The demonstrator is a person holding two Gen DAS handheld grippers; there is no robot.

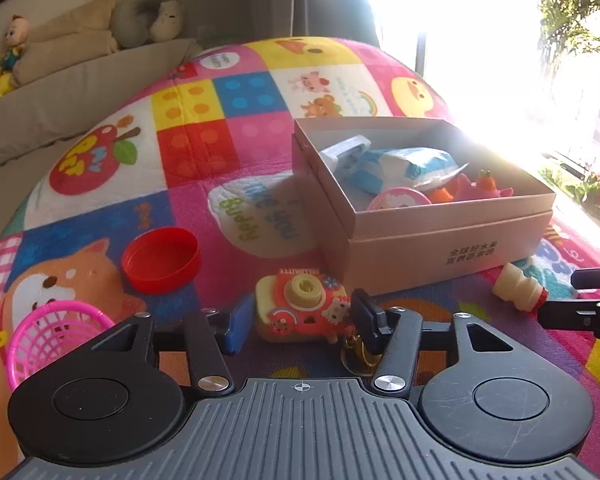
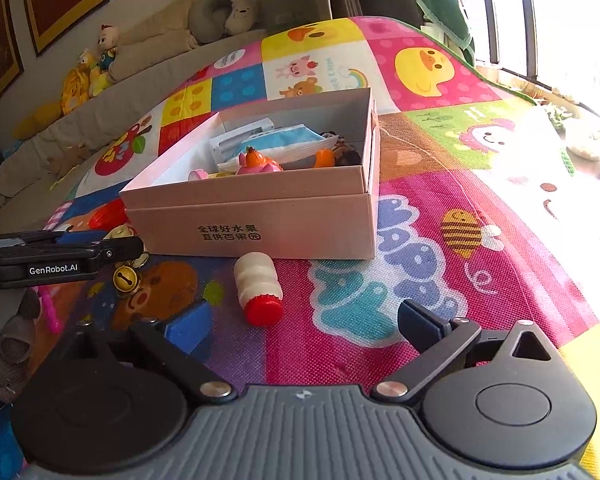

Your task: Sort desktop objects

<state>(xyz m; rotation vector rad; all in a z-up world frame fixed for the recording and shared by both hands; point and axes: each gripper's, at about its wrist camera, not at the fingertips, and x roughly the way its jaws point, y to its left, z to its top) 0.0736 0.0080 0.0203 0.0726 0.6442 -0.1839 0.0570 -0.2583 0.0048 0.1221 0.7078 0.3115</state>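
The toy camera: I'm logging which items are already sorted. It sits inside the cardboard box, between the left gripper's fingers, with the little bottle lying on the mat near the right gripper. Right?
Not quite. The toy camera is not inside the cardboard box; it sits on the play mat in front of it, as the left wrist view shows. It is between the left gripper's fingers, and the little bottle does lie on the mat near the right gripper.

Blown-out window (image 1: 480,40) glare, fisheye-warped edges

Both grippers look alike: the left gripper (image 1: 300,314) and right gripper (image 2: 306,322) have ribbed grey bodies, black round hubs, black linkage arms with silver screws, and blue-padded jaws; one carries white "GenRobot.AI" lettering.
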